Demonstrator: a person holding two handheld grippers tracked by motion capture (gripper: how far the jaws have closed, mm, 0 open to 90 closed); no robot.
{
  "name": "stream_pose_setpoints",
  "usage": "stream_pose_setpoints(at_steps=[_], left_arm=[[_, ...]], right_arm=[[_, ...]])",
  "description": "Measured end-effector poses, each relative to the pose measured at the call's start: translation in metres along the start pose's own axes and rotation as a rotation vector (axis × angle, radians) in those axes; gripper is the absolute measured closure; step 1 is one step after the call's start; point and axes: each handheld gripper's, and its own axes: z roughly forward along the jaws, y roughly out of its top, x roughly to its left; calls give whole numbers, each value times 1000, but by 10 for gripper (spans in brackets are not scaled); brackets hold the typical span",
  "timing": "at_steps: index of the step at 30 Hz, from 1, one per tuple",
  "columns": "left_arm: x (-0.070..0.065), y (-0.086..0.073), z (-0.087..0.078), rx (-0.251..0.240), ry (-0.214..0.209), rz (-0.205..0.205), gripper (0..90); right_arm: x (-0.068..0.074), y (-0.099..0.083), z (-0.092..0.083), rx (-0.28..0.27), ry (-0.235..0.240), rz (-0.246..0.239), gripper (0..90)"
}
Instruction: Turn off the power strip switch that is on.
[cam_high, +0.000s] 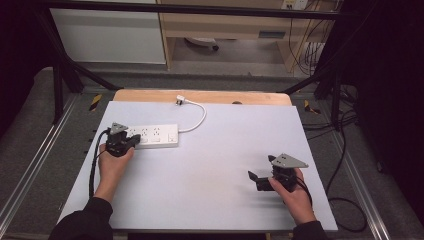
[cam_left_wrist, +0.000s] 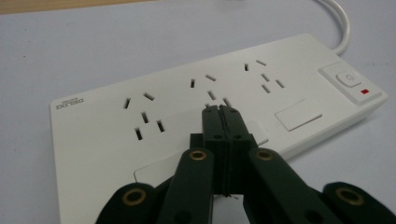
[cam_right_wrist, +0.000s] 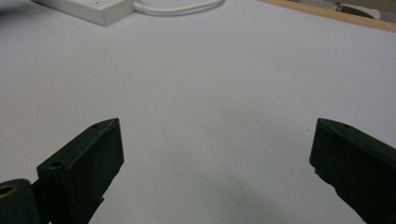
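Left gripper (cam_left_wrist: 223, 112) has its jaws pressed together, hovering over the white power strip (cam_high: 152, 135) at the bench's far left, probably about to poke its switch (cam_left_wrist: 349, 79). I'd slide toward the cord end and press straight down. Right gripper (cam_high: 264, 176) sits spread wide, holding nothing.

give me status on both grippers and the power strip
Left gripper shut, tips over power strip. Right gripper open, nothing between fingers. Strip flat on table, nothing blocking.
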Motion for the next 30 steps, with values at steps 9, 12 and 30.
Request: stream_pose_setpoints(at_steps=[9,12,30], left_arm=[[-2,0,-2,-22,-6,3,900],[-3,2,-5,-42,-5,5,900],[-12,4,-16,-121,-45,3,744]], right_arm=[[0,0,0,-3,2,2,34],[0,0,0,-2,2,2,33],[0,0,0,-2,2,4,33]])
